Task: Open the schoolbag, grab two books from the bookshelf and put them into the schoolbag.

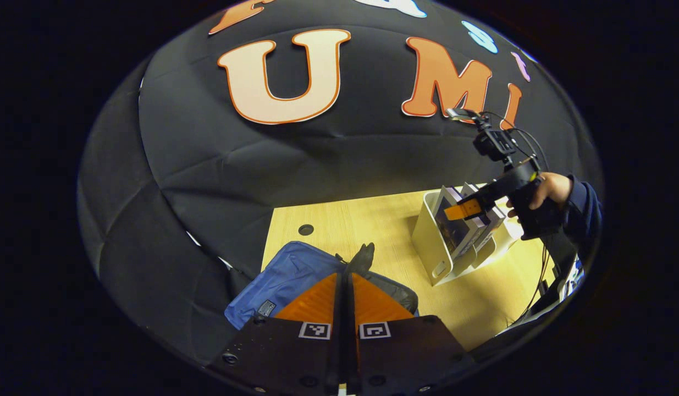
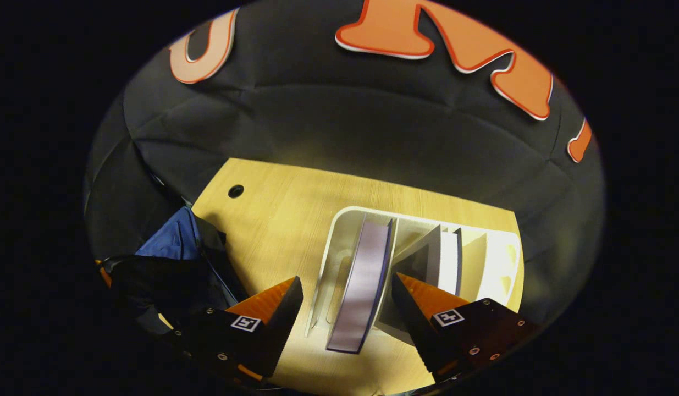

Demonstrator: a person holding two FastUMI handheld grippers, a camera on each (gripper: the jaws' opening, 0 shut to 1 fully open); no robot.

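Observation:
The blue schoolbag [image 1: 284, 275] lies at the table's near left corner. My left gripper [image 1: 344, 273] is shut, and a black piece of the bag's edge [image 1: 363, 257] sticks out past its tips. A white bookshelf [image 2: 339, 242] holds an upright book with a pale purple spine [image 2: 366, 264] and a second book [image 2: 446, 256] to its right. My right gripper [image 2: 347, 279] is open, one finger on each side of the purple-spined book without pressing it. In the left gripper view the right gripper [image 1: 461, 210] hangs over the bookshelf [image 1: 427, 236], held by a hand [image 1: 548, 190].
The light wooden table [image 2: 284, 209] has a round cable hole [image 2: 236, 191] near its far left corner. The schoolbag [image 2: 174, 242] shows at the left of the right gripper view. Cables trail from the right gripper past the table's right edge.

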